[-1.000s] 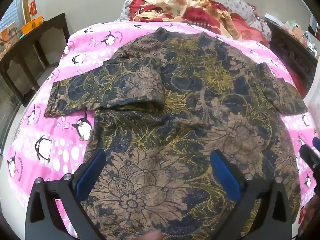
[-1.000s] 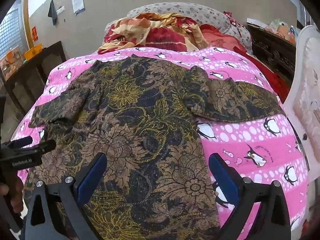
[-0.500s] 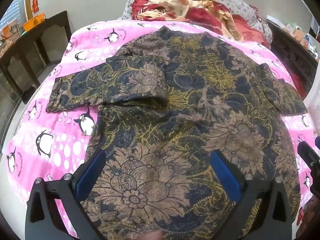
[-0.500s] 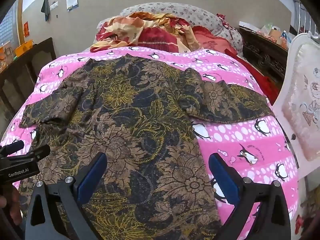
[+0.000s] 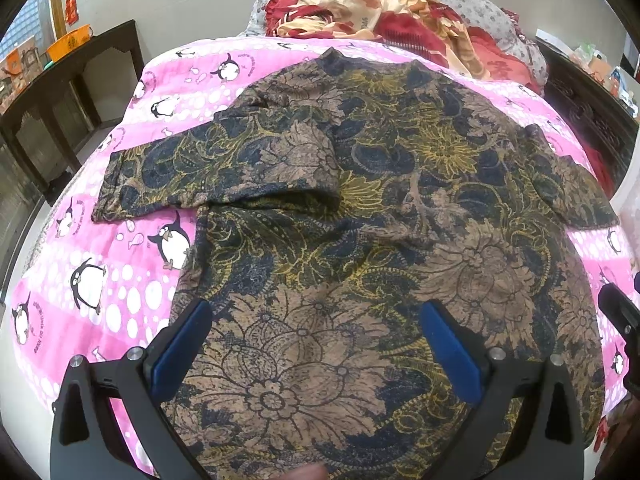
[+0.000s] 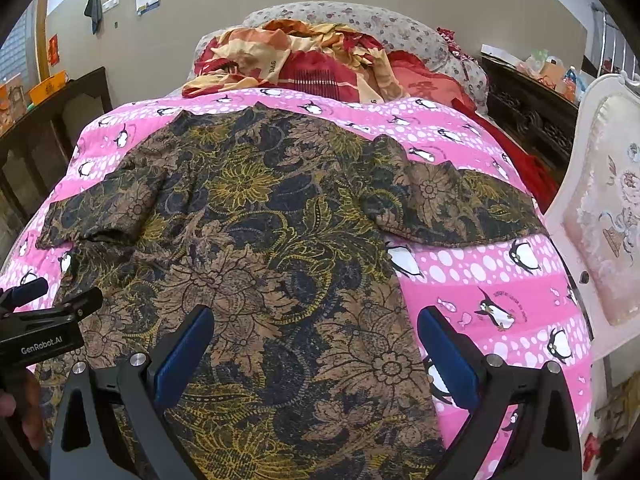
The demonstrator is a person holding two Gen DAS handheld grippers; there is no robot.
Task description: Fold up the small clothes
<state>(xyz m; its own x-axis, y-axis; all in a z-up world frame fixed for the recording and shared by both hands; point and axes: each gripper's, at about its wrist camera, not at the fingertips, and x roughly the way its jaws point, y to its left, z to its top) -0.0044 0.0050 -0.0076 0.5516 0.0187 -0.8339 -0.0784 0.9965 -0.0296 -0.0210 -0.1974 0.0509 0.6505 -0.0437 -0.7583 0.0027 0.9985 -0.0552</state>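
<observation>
A brown, navy and yellow floral shirt (image 5: 380, 208) (image 6: 260, 240) lies spread flat on a pink penguin-print bedspread (image 5: 100, 280) (image 6: 500, 280), collar at the far end, both short sleeves stretched out to the sides. My left gripper (image 5: 316, 344) hovers open above the shirt's lower left part, its blue pads wide apart and holding nothing. My right gripper (image 6: 312, 344) hangs open above the shirt's lower right edge, also holding nothing. The left gripper's body (image 6: 44, 328) shows at the left edge of the right wrist view.
A crumpled red and orange blanket (image 5: 380, 12) (image 6: 300, 60) and a flowered pillow (image 6: 380, 28) sit at the head of the bed. Dark wooden furniture (image 5: 60, 100) stands to the left, a dark cabinet (image 6: 528, 108) and a white padded chair (image 6: 608, 200) to the right.
Both grippers have drifted slightly forward and up over the shirt; the shirt has not moved. Both stay open.
</observation>
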